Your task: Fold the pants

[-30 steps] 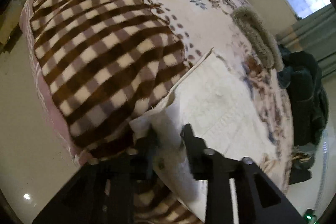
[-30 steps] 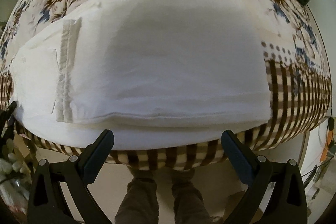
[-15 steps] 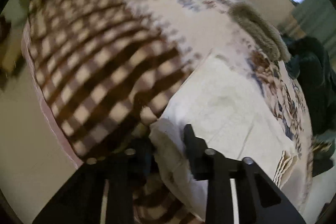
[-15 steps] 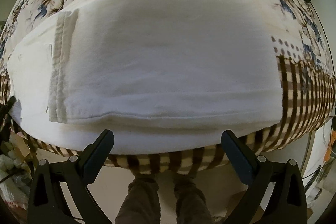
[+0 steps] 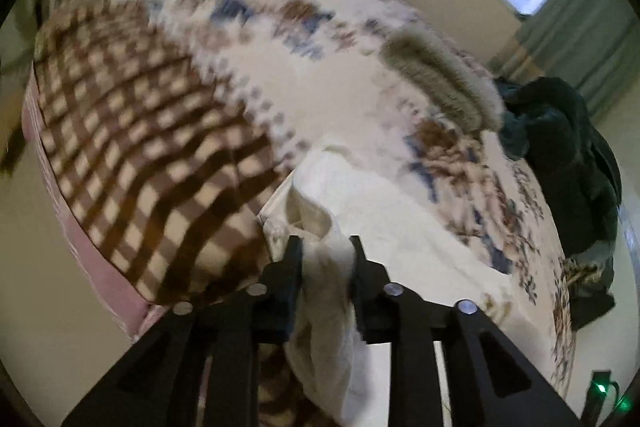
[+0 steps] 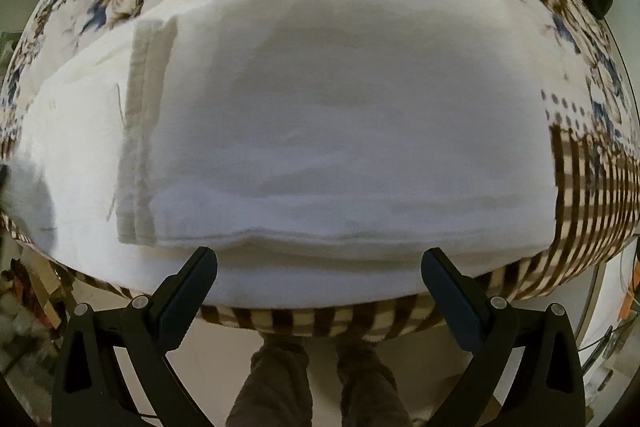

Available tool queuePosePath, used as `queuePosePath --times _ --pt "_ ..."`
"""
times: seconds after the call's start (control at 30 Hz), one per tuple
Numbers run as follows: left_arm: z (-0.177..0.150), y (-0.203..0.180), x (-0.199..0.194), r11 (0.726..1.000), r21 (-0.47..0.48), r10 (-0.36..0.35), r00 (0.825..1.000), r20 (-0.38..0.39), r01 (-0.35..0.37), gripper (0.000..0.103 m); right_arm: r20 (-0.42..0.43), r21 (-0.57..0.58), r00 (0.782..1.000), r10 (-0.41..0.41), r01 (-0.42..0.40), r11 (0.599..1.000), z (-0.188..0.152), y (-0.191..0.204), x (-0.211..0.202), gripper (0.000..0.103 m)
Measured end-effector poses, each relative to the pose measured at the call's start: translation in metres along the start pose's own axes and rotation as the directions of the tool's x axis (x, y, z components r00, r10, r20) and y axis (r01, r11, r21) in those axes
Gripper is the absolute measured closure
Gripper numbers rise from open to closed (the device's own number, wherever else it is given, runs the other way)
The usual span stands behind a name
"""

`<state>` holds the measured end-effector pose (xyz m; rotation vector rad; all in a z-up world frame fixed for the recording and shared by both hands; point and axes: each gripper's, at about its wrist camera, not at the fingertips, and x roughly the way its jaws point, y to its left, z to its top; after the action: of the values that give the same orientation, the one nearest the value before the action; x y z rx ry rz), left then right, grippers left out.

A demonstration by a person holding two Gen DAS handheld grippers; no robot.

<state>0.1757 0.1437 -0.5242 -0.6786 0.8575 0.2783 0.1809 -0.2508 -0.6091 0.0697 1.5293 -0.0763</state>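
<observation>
White cloth, the pants (image 6: 340,131), is spread flat over the near part of a bed (image 6: 592,187), close to the bed's near edge, where the checked brown-and-cream border of the cover hangs down. In the right wrist view the garment is seen folded lengthwise, one layer laid upon the other, with a hemmed end towards the left side of the bed and a straight end towards the right side. The right gripper (image 6: 319,287) is held above the near edge of the pants, pointing downward, with its jaws spread wide. Nothing is clasped between them; the folded near edge of the cloth lies just beyond the fingertips (image 6: 202,267), and no contact can be made out. Below the gripper, the person's legs (image 6: 316,383) are seen standing at the bedside.

In the left wrist view, which is blurred, a bunched corner of the pants (image 5: 332,227) is pinched between the narrowed jaws of the left gripper (image 5: 326,247). The jaws have just been closing, with the cloth between them. The gathered fabric is raised off the cover near the edge of the bed, and a fold of it hangs down between the fingers (image 5: 290,267). Further back on the floral cover a grey-green rolled towel (image 5: 440,83) is lying, and dark clothing (image 5: 568,163) is heaped at the far right side.
</observation>
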Motion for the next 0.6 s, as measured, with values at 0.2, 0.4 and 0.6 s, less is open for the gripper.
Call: queuePosePath --times 0.2,0.4,0.6 --pt "-0.003 0.067 0.045 0.94 -0.333 -0.131 0.983 -0.132 0.08 0.06 0.013 0.007 1.0 -0.002 0.002 1.0 0.008 -0.005 -0.003 0.0" --pt "0.004 0.03 0.005 0.979 -0.166 -0.125 0.992 -0.02 0.12 0.088 -0.005 0.023 1.0 -0.001 0.001 1.0 0.014 -0.013 0.008 0.0" --pt "0.01 -0.058 -0.071 0.974 0.071 -0.223 0.971 0.085 0.217 0.089 0.003 0.064 1.0 0.022 -0.022 0.998 0.016 -0.025 0.01 0.0"
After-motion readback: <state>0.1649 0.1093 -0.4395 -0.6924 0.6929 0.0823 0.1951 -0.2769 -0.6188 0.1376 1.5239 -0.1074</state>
